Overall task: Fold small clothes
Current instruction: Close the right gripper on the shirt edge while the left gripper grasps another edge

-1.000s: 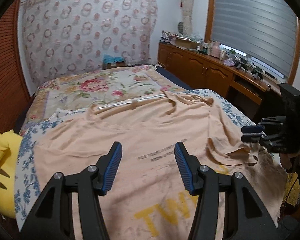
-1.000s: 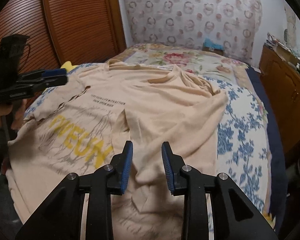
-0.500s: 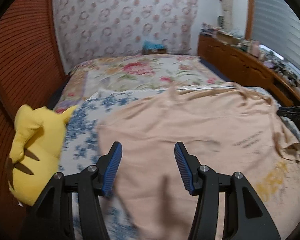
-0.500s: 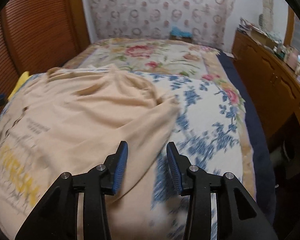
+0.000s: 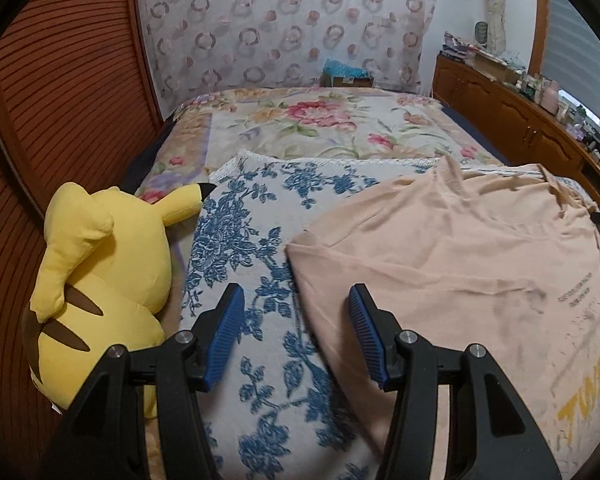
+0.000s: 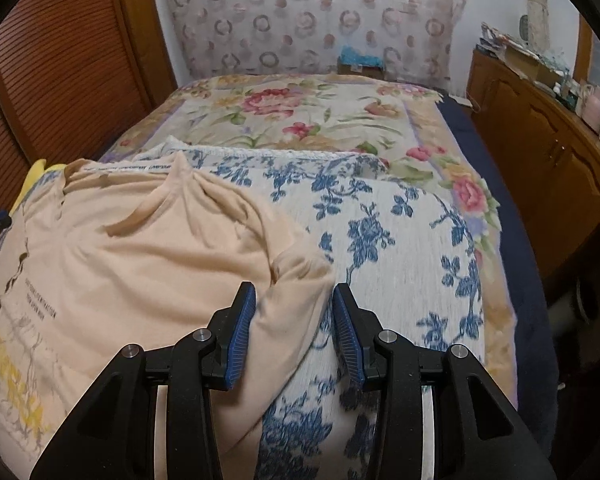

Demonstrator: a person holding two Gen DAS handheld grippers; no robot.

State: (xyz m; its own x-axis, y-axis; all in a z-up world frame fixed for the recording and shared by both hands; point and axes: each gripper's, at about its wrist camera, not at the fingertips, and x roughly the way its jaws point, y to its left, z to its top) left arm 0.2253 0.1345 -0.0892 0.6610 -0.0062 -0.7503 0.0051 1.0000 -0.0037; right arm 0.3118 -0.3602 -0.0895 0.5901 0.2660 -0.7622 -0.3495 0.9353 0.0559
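Peach knit tee (image 5: 460,256) rumpled on woven floral blanket (image 5: 252,216); fingers (image 5: 226,332) apart.

1. A home bedroom: a bed (image 5: 340,128) under floral covers fills the room.
2. A yellow plush toy (image 5: 100,280) lies beside it.
3. A cluttered wooden dresser (image 6: 540,128) lines one wall.

Matt peach cloth T-shirt (image 5: 452,248) — woven floral blanket (image 5: 256,216), plush yellow toy (image 5: 100,264)
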